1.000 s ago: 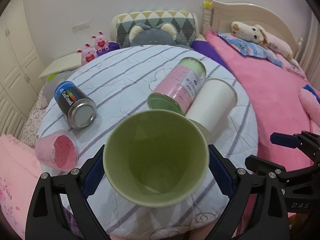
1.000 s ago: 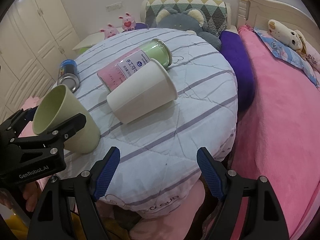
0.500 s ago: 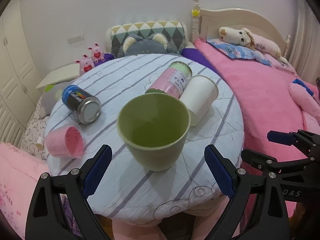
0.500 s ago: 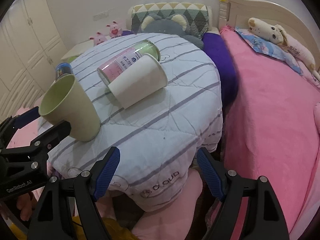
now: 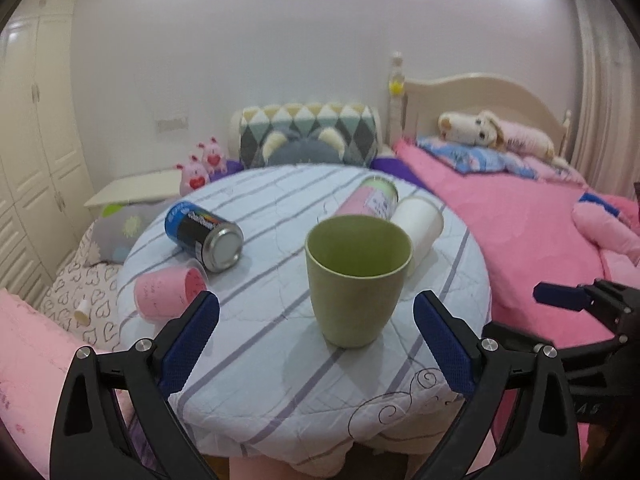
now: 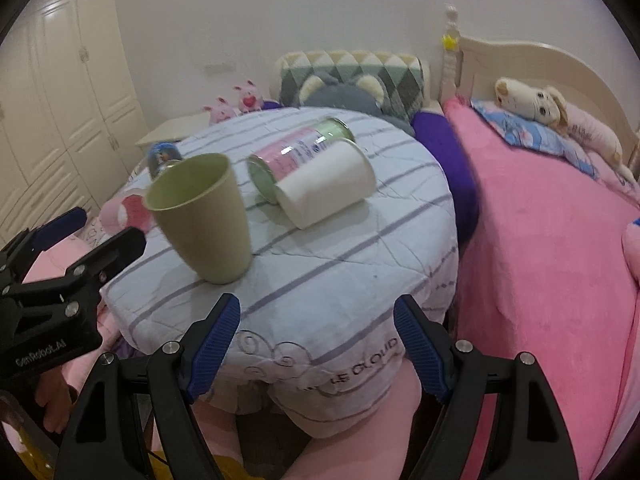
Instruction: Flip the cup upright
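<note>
A green cup (image 5: 356,280) stands upright on the round table (image 5: 280,368), mouth up; it also shows in the right wrist view (image 6: 202,216). My left gripper (image 5: 316,340) is open and empty, pulled back from the cup toward the table's near edge. My right gripper (image 6: 316,344) is open and empty, low in front of the table edge. A white cup (image 6: 326,188) lies on its side behind the green cup. A pink cup (image 5: 170,290) lies on its side at the table's left edge.
A pink and green can (image 6: 298,152) lies beside the white cup. A dark blue can (image 5: 204,234) lies at the left. The pink bed (image 6: 552,240) is right of the table. Cushions and plush toys (image 5: 308,140) sit behind. White wardrobes (image 6: 52,100) stand at the left.
My left gripper let go of the green cup and drew back and down; the cup now stands free and upright. My right gripper also backed away and lowered.
</note>
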Demonstrator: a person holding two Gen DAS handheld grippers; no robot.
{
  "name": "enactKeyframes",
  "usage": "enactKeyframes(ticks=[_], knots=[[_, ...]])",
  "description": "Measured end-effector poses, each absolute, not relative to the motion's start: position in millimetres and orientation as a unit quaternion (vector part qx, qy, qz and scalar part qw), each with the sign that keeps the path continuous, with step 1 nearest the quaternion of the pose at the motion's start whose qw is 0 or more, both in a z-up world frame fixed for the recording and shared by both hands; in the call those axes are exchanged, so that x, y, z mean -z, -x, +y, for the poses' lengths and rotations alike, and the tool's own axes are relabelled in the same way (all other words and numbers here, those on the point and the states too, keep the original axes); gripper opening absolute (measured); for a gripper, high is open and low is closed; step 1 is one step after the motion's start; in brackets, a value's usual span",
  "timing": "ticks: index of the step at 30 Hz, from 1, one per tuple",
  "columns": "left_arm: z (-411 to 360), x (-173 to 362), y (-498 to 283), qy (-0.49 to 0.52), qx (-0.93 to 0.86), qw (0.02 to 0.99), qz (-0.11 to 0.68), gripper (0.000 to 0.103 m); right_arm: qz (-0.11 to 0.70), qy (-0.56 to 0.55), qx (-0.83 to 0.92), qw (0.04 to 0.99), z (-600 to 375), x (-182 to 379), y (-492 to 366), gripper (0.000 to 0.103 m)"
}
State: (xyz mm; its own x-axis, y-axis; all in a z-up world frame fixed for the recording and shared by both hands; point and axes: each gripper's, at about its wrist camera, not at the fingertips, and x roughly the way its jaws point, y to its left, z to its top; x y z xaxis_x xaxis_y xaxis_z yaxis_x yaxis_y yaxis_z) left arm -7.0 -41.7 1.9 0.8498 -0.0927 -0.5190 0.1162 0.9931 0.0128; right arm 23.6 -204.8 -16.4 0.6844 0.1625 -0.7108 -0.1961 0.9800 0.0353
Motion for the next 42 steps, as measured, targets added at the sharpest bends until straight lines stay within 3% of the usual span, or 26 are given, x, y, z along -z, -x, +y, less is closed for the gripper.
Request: enactKeyframes(ticks=[10,22,33,37,42], knots=[[-40,-2,34,-0.05,0.027,0.983,0.176,0.103,0.284,0.029,-0.069,0.956,-193,16,9,0.081],[-25,12,41,-0.016,0.012,0.987,0.162,0.103,0.205,-0.01,-0.054,0.977,-200,16,25,0.085],[-16,20,52,-0.009,-0.003,0.991,0.134,0.103,0.151,0.037,-0.048,0.987,-184,15,38,0.087],[-16,21,52,-0.012,-0.006,0.991,0.134,0.103,0.141,0.042,-0.043,0.988,-183,13,41,0.103],[-17,21,52,-0.013,-0.007,0.991,0.136,0.103,0.13,0.045,-0.039,0.99,-184,9,45,0.103]])
